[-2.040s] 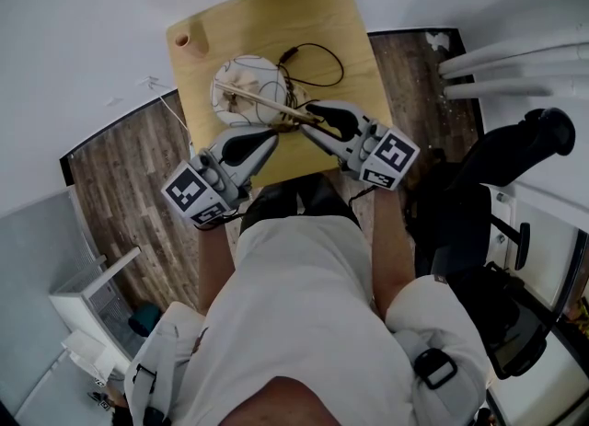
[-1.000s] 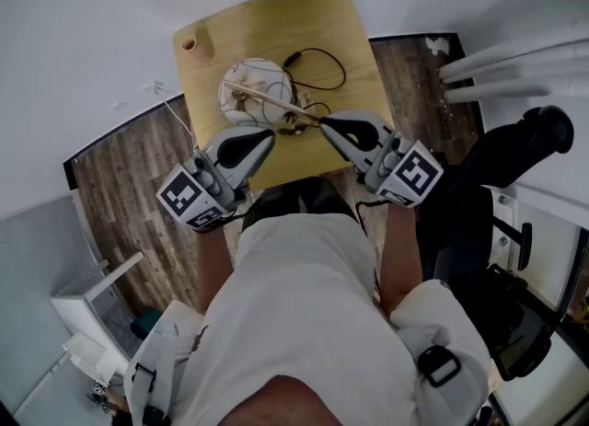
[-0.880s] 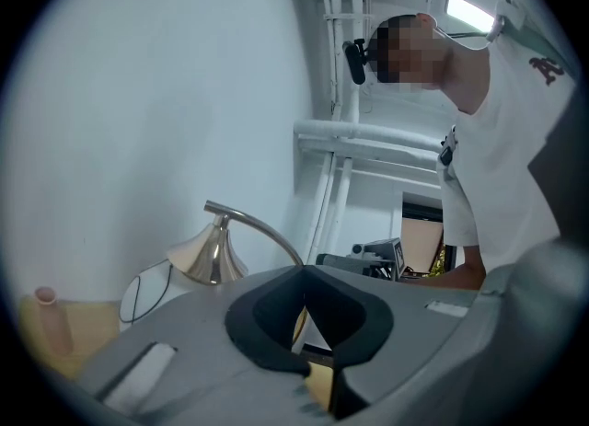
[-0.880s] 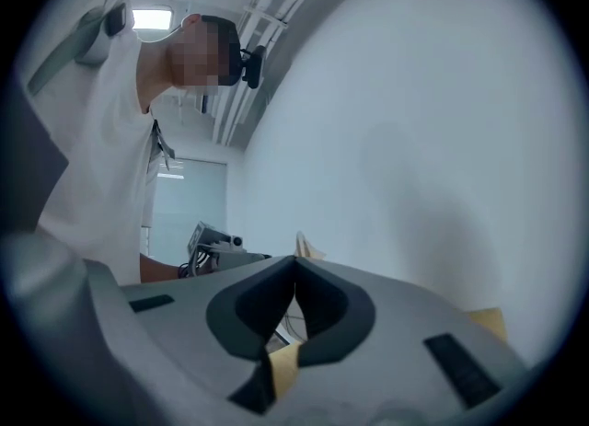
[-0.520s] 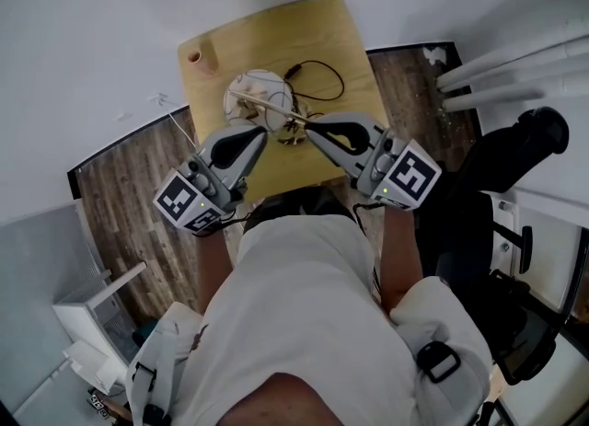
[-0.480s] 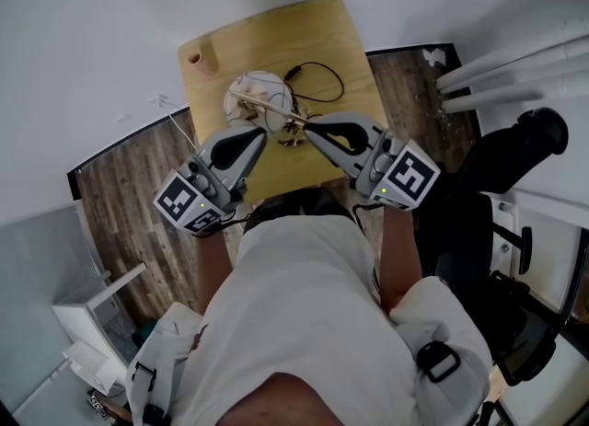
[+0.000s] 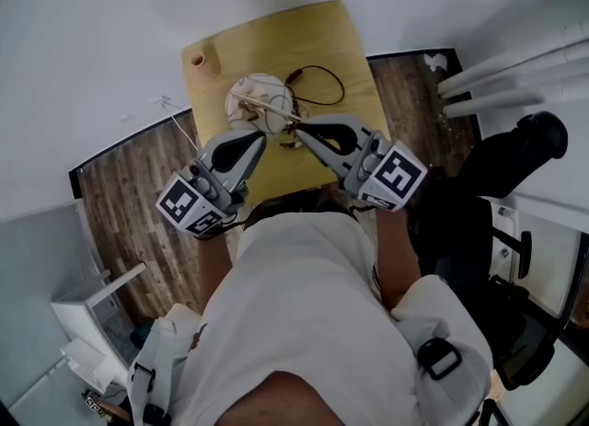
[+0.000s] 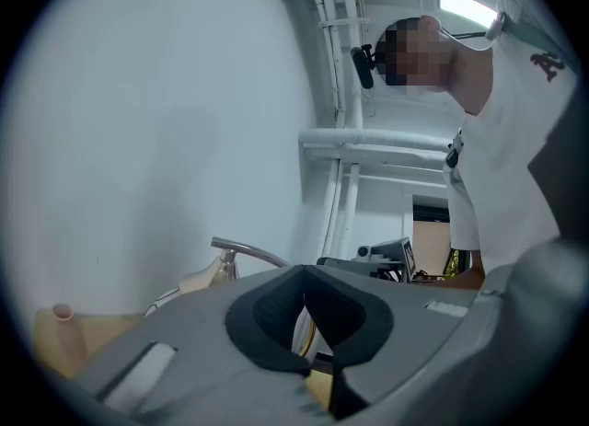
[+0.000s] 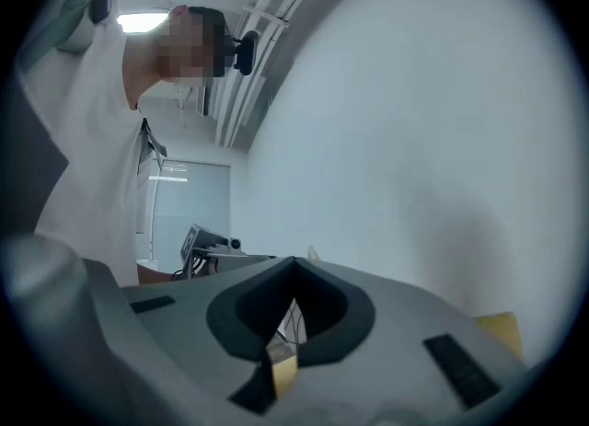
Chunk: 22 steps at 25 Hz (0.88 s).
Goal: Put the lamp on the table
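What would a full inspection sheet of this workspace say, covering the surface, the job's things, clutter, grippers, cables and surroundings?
Surface: wooden table, set against a white wall.
Job's things: lamp, on the table near its middle.
Clutter: small tan cup at the table's far left corner.
Grippers: left gripper and right gripper over the table's near edge, tips towards the lamp; both jaws shut, nothing between them.
Cables: black cable looped on the table, right of the lamp.
Surroundings: wood floor; black chair and white pipes on the right.
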### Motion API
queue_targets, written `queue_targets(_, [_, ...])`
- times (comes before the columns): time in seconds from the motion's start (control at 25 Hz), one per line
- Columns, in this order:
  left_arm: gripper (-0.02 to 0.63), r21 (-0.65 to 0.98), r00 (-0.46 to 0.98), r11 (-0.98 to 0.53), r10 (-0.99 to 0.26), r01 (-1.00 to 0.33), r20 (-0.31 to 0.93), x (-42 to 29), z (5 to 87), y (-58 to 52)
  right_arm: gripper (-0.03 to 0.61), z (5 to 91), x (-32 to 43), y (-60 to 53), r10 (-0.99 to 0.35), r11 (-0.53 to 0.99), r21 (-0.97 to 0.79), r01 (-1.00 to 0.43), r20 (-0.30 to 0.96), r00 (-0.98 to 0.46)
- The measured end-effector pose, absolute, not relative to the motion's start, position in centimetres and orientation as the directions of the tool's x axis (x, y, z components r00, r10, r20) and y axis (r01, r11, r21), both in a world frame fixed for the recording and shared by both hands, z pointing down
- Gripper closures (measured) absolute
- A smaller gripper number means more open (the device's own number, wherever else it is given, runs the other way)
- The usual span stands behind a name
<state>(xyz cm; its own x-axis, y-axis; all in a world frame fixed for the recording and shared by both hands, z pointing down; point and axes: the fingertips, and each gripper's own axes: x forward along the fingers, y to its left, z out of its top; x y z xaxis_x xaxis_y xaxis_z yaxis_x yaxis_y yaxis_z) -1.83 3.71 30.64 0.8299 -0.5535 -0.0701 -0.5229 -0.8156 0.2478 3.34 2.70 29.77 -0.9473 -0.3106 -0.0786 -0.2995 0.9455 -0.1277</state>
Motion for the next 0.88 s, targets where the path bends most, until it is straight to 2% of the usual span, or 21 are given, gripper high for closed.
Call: queue_targets(0.88, [0.614, 0.26, 0.829, -0.812, -0.555, -0.523, -0.068, -2.17, 31.12, 3.28, 0.58, 30.33, 3.12, 2.45, -0.317, 0.941, -0.149, -0.305, -0.063, -0.946])
